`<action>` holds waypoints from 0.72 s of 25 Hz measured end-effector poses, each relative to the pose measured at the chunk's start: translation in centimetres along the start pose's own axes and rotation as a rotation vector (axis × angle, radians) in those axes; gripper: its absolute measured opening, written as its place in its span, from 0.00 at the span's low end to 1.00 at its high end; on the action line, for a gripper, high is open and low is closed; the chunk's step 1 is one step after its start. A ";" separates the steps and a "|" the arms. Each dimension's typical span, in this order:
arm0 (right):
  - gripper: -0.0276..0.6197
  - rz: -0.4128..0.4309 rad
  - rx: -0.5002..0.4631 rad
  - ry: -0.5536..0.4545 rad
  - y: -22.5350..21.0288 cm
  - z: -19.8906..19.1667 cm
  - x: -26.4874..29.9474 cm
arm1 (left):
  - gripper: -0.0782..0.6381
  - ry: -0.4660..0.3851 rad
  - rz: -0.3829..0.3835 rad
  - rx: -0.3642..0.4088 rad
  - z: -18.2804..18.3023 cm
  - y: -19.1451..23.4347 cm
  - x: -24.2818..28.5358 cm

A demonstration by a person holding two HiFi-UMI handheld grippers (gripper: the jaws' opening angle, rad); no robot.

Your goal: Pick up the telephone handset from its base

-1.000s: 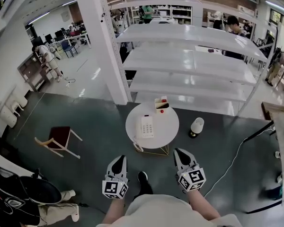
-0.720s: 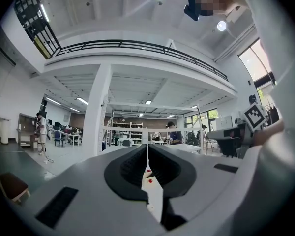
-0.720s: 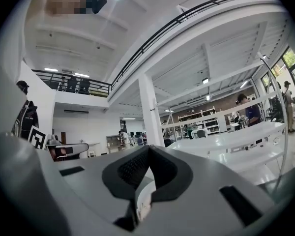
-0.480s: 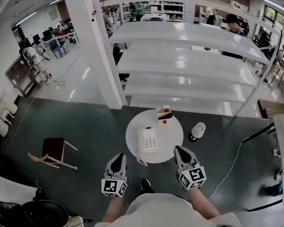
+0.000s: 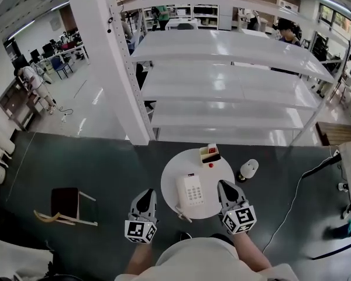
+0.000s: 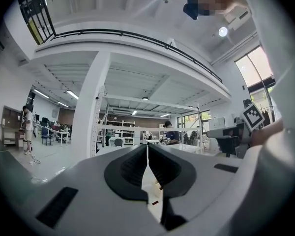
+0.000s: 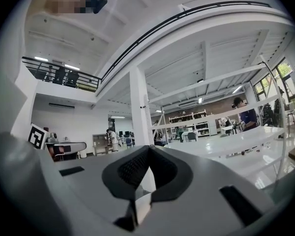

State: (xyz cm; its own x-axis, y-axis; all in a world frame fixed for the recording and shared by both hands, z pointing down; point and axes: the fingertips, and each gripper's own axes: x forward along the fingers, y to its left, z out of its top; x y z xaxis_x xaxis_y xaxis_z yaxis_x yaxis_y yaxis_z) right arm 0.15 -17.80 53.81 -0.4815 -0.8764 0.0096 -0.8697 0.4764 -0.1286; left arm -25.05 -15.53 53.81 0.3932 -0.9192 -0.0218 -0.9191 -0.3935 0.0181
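A white telephone (image 5: 191, 190) with a keypad lies on the round white table (image 5: 216, 174), toward its near edge. The handset rests on the base along the phone's left side, and a cord hangs off the table's front. My left gripper (image 5: 145, 194) is held level just left of the table, shut and empty. Level with the table's right rim is my right gripper (image 5: 224, 185), also shut with nothing in it. Neither touches the phone. In the left gripper view the jaws (image 6: 147, 147) meet at the tip; the right gripper view shows its jaws (image 7: 147, 149) likewise closed.
A small yellow-and-red box (image 5: 210, 153) sits at the table's far edge. A white lamp-like object (image 5: 247, 169) stands on the floor to the right. A wooden chair (image 5: 66, 205) is at left. White shelving (image 5: 234, 86) and a column (image 5: 108, 63) stand beyond; a cable (image 5: 292, 198) crosses the floor at right.
The table and telephone have come closer and lower in the head view. Both grippers, still shut, now flank the table's near edge instead of hanging short of it.
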 end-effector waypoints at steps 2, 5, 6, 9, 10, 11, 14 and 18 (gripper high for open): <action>0.06 -0.003 -0.003 0.003 -0.1 0.1 1.0 | 0.14 0.003 -0.008 -0.008 -0.1 0.8 0.9; 0.06 0.016 -0.019 0.007 -0.1 0.1 2.2 | 0.14 0.002 -0.016 -0.020 -0.4 1.4 2.1; 0.06 0.019 -0.022 0.007 -0.2 0.1 2.5 | 0.14 0.001 -0.017 -0.023 -0.5 1.5 2.5; 0.06 0.022 -0.022 0.006 -0.9 0.2 3.3 | 0.14 -0.001 -0.017 -0.022 -0.5 1.5 3.5; 0.06 0.028 -0.025 0.004 -1.1 0.3 3.5 | 0.14 0.000 -0.016 -0.020 -0.4 1.5 3.8; 0.06 0.036 -0.030 0.001 -1.3 0.5 3.6 | 0.14 0.001 -0.013 -0.017 -0.4 1.5 4.1; 0.06 0.062 -0.049 0.002 -1.8 0.9 4.1 | 0.14 0.005 0.005 -0.017 -0.2 1.3 5.0; 0.06 0.086 -0.038 0.009 -3.2 1.3 4.4 | 0.14 -0.002 0.022 -0.035 0.2 0.2 6.2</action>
State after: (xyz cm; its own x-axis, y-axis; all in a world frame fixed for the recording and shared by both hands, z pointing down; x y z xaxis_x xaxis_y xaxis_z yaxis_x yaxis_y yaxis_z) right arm 0.94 -23.27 52.95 -0.5553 -0.8316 0.0095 -0.8286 0.5522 -0.0916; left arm -22.78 -21.29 53.43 0.3726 -0.9277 -0.0229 -0.9262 -0.3733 0.0535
